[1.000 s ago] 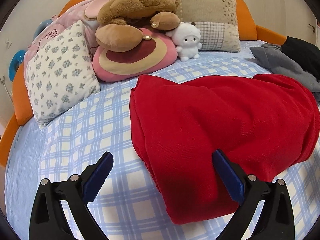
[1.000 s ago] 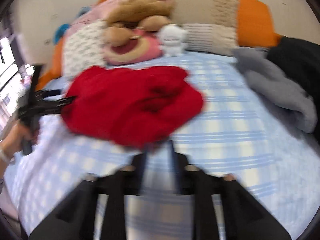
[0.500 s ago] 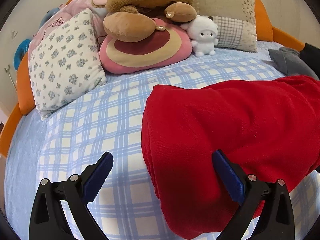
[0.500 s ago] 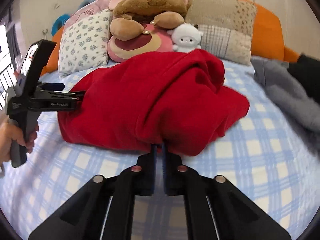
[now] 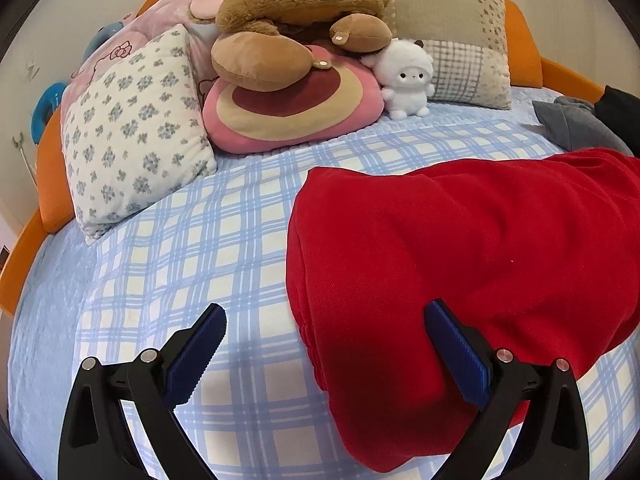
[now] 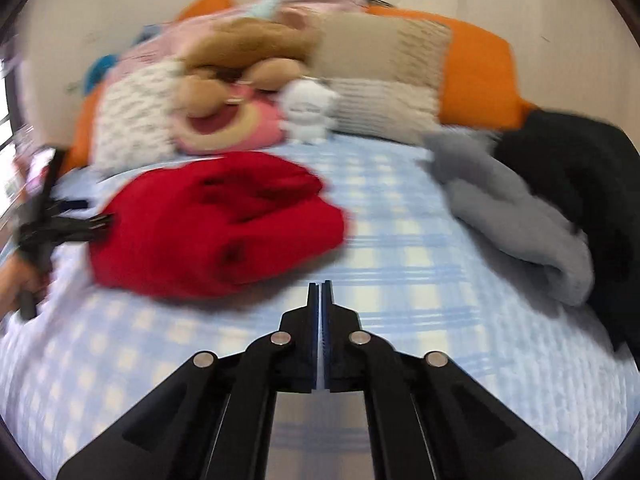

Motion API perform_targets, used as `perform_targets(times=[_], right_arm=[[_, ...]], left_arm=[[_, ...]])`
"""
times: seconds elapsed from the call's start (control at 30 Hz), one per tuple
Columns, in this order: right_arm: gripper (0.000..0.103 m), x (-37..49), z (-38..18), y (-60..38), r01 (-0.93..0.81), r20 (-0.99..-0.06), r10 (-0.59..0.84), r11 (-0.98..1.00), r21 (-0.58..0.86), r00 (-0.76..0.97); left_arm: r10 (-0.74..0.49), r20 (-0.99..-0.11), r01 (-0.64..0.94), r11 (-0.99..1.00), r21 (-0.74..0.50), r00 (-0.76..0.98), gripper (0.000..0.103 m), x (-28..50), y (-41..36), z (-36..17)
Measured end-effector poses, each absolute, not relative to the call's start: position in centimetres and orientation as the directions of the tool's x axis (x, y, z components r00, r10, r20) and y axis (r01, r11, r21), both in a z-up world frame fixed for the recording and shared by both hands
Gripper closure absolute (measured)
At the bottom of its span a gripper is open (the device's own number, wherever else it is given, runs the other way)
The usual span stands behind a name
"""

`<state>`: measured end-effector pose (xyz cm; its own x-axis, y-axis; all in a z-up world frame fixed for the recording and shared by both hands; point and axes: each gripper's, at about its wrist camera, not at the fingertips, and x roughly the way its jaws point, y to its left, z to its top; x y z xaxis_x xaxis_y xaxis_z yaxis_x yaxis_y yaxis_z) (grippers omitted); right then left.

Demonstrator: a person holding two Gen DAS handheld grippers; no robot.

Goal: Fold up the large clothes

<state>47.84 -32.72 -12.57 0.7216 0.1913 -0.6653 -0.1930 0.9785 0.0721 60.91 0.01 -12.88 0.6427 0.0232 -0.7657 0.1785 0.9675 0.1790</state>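
A folded red garment (image 5: 460,248) lies on the blue plaid bed; it also shows in the right wrist view (image 6: 216,224), blurred. My left gripper (image 5: 324,328) is open, low over the sheet, with its right finger against the garment's near left edge and nothing held. My right gripper (image 6: 320,292) is shut and empty, hovering above bare sheet, apart from the garment. The left gripper also shows in the right wrist view (image 6: 100,222) at the garment's left side.
A grey garment (image 6: 516,216) and a black one (image 6: 580,168) lie at the right. A floral pillow (image 5: 132,136), pink round cushion (image 5: 288,112), brown plush (image 5: 296,12), white plush (image 5: 406,80) and patchwork pillow (image 5: 452,40) line the orange headboard (image 6: 476,72).
My right gripper has let go of the red garment and pulled back toward me and to the right. The garment now lies folded. My left gripper stays open and has barely shifted.
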Motion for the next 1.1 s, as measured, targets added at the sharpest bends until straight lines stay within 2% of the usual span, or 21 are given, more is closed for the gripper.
perform_targets(times=[0.03,0.07,0.1,0.2,0.23,0.33,0.47,0.67,0.87,0.97,1.1], right_arm=[[0.072,47.6,-12.5,-31.5,-0.230,-0.666,0.226,0.970,0.084,0.711],[0.037,47.4,-12.6,-30.0,-0.264,-0.667,0.256,0.960,0.091,0.699],[0.033,47.3,-12.7,-28.0,-0.305,-0.666,0.285,0.948,0.091,0.689],[0.045,48.0,-12.7,-24.4,-0.342,-0.657,0.294,0.938,0.059,0.694],[0.052,48.2,-12.8,-24.0,-0.339,-0.656,0.302,0.938,0.075,0.692],[0.062,49.7,-13.2,-23.7,-0.298,-0.659,0.287,0.949,0.100,0.695],[0.092,51.1,-14.1,-23.9,-0.233,-0.680,0.224,0.969,0.080,0.698],[0.098,50.9,-14.7,-24.5,-0.218,-0.680,0.159,0.976,-0.002,0.716],[0.098,50.2,-15.6,-26.1,-0.241,-0.695,0.172,0.971,-0.002,0.698],[0.103,49.9,-16.6,-28.0,-0.186,-0.721,0.123,0.982,-0.008,0.681],[0.102,49.0,-16.3,-32.3,-0.121,-0.721,0.156,0.988,0.100,0.676]], left_arm=[[0.021,-0.769,0.172,0.970,0.170,0.639,0.002,60.9,0.2,-12.9],[0.019,-0.774,0.165,0.973,0.159,0.633,0.002,60.9,0.3,-12.9],[0.020,-0.776,0.162,0.974,0.156,0.630,0.002,61.0,0.3,-12.8],[0.026,-0.778,0.164,0.972,0.165,0.628,0.002,60.9,0.3,-12.8],[0.026,-0.778,0.166,0.972,0.166,0.627,0.002,60.9,0.4,-12.8],[0.018,-0.779,0.164,0.974,0.155,0.627,0.002,60.8,0.5,-12.9],[0.011,-0.778,0.162,0.976,0.144,0.628,0.002,60.7,0.6,-12.9],[-0.023,-0.774,0.192,0.973,0.128,0.633,0.002,59.7,0.5,-12.8],[-0.032,-0.773,0.224,0.964,0.144,0.633,0.002,58.8,0.0,-12.8],[-0.033,-0.786,0.224,0.965,0.136,0.617,0.002,58.3,0.4,-12.9],[-0.103,-0.811,0.254,0.966,0.057,0.575,0.002,57.6,1.2,-11.8]])
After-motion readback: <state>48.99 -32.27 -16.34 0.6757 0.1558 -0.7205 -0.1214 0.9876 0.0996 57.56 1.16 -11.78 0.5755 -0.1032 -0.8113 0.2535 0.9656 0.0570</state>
